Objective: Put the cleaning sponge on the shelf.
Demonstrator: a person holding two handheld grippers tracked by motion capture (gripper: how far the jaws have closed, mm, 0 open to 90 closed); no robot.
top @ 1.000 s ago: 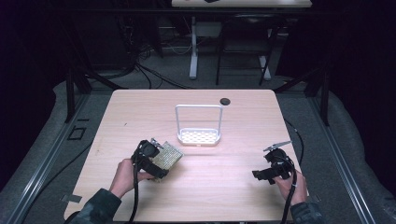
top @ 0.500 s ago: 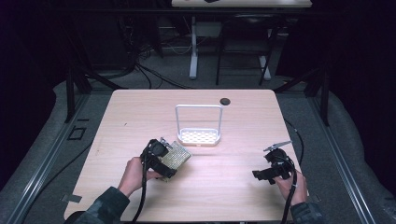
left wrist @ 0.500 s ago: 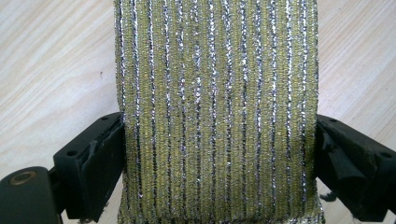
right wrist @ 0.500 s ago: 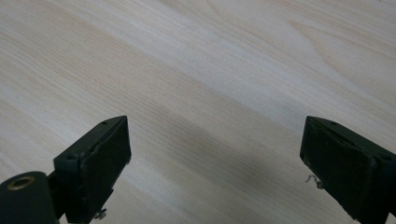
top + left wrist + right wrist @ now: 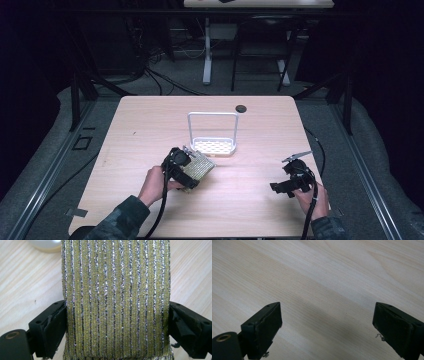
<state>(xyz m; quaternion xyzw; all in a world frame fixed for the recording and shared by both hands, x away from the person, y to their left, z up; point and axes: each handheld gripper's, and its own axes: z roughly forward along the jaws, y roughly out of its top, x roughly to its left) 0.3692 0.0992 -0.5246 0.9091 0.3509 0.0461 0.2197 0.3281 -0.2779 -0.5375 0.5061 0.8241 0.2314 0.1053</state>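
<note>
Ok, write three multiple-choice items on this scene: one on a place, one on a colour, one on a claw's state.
1. Where is the white rack?
A. mid-table, beyond the left claw
B. beside the right claw
C. on the floor

2. The scouring pad is:
A. red
B. yellow-green with silver stripes
C. plain white

3. The right claw is:
A. shut on the pad
B. shut on nothing
C. open

Answers: 1 A, the high view shows it there. 2 B, striped weave in the left gripper view. 3 C, jaws apart over bare table.
</note>
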